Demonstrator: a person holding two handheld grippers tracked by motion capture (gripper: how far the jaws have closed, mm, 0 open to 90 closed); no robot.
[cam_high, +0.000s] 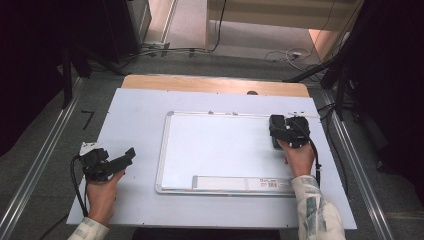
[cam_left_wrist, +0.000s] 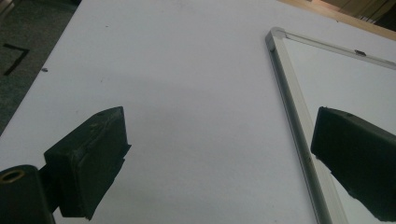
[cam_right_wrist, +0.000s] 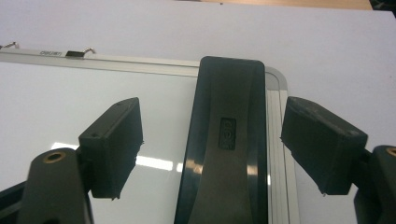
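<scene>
Right gripper view — right tool (cam_right_wrist: 211, 144) spread wide, astride the black eraser (cam_right_wrist: 226, 140) on the whiteboard (cam_right_wrist: 70, 107), pads clear.

A wooden table (cam_high: 215, 82) carries a large pale sheet (cam_high: 135, 125) that covers nearly all of its top, leaving a strip of bare wood along the far edge. On the sheet lies a whiteboard (cam_high: 220, 150) with a silver frame (rounded corners, small hooks on its far rail), set right of the middle. A black eraser (cam_right_wrist: 229, 140) lies on the whiteboard at its far right corner, reaching over the frame.
</scene>
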